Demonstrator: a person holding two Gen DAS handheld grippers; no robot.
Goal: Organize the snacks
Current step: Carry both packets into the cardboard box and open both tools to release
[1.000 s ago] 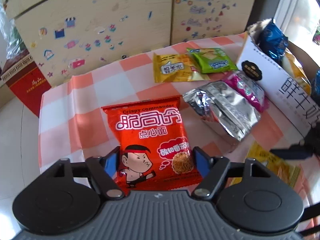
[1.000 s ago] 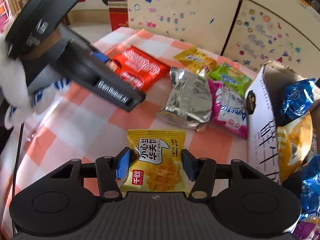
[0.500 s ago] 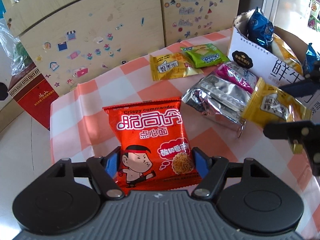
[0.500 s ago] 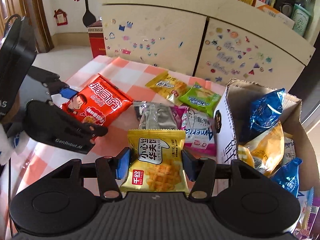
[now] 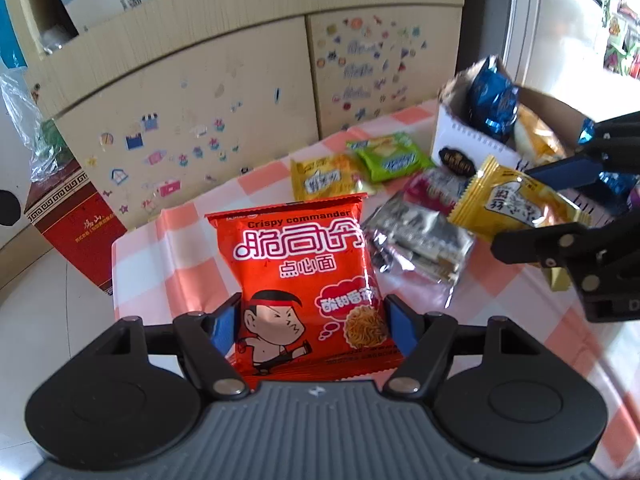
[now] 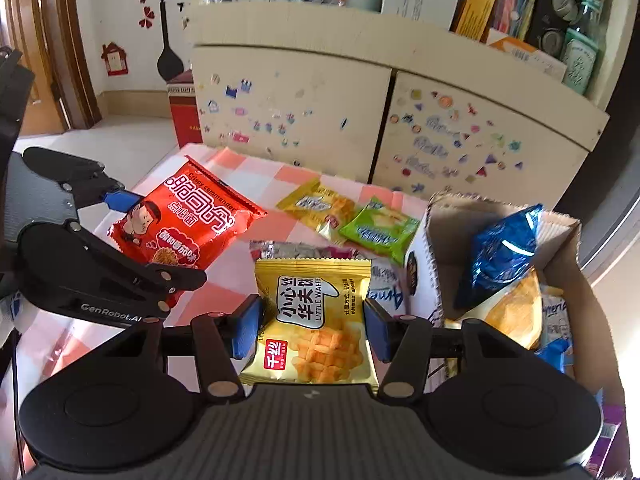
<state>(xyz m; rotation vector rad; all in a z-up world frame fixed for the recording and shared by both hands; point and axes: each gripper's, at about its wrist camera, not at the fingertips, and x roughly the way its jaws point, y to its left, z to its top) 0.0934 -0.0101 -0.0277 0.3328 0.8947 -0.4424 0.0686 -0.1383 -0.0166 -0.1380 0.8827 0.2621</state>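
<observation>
My left gripper (image 5: 310,326) is shut on a red noodle-snack pack (image 5: 304,276), held above the checked tablecloth (image 5: 176,248). My right gripper (image 6: 312,330) is shut on a yellow waffle pack (image 6: 316,320), lifted near the open cardboard box (image 6: 560,264). In the left wrist view the right gripper (image 5: 536,208) and its yellow pack (image 5: 516,204) hang at the right, beside the box (image 5: 468,148). In the right wrist view the left gripper (image 6: 128,236) and the red pack (image 6: 188,224) show at the left.
On the cloth lie a silver pack (image 5: 416,240), a pink pack (image 5: 436,188), a small yellow pack (image 5: 324,176) and a green pack (image 5: 388,156). The box holds a blue bag (image 6: 500,252) and several others. A stickered cabinet (image 6: 300,104) stands behind the table.
Both grippers have risen with their packs. The right gripper with the yellow pack has come up off the cloth and stands nearer the box.
</observation>
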